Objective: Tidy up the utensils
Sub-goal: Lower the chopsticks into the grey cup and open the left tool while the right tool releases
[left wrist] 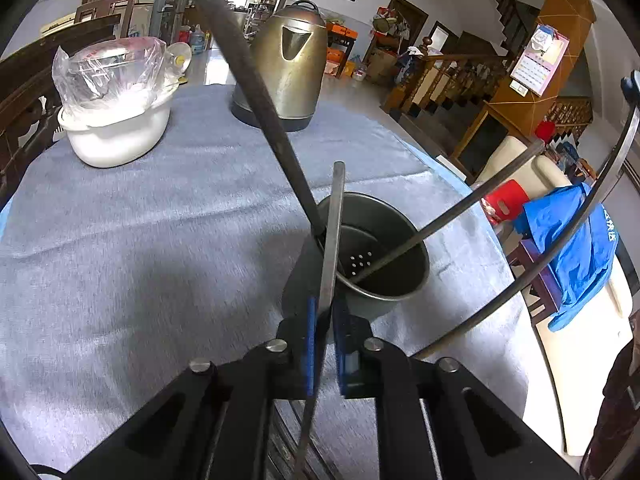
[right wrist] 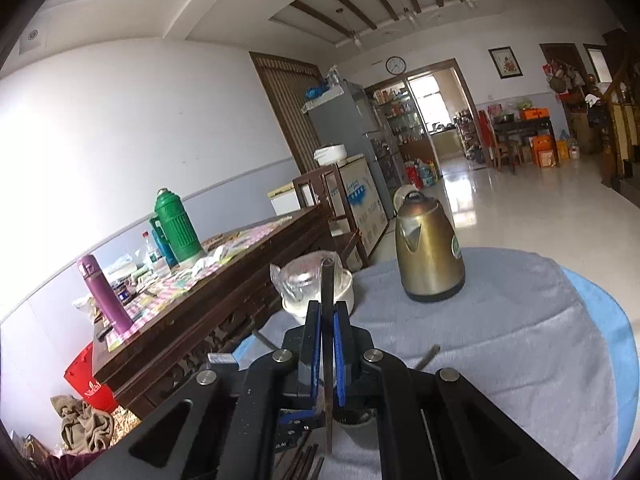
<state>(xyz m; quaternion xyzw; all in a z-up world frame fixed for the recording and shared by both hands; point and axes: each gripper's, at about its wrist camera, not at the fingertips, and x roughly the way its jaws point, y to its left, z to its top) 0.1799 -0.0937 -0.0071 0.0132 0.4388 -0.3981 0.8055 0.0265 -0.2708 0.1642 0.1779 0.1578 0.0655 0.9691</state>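
In the left wrist view, my left gripper [left wrist: 325, 305] is shut on a flat metal utensil handle [left wrist: 335, 216] that slants up over a grey metal utensil holder [left wrist: 404, 280] with holes in its bottom. Two dark rod-like handles [left wrist: 256, 80] lean out of the holder, one up-left and one to the right. A curved metal handle [left wrist: 576, 232] arcs along the right side; its lower end is hidden behind my fingers. In the right wrist view, my right gripper [right wrist: 328, 309] is shut on another flat metal handle [right wrist: 328, 280], held upright above the table. The utensil ends of both held pieces are hidden.
A brass-coloured kettle [left wrist: 288, 60] [right wrist: 430, 248] and a white pot with a plastic bag in it [left wrist: 116, 128] [right wrist: 344, 288] stand at the back of the round, grey-clothed table [left wrist: 140, 240] [right wrist: 500, 340]. A wooden sideboard [right wrist: 192, 320] with flasks stands to the left.
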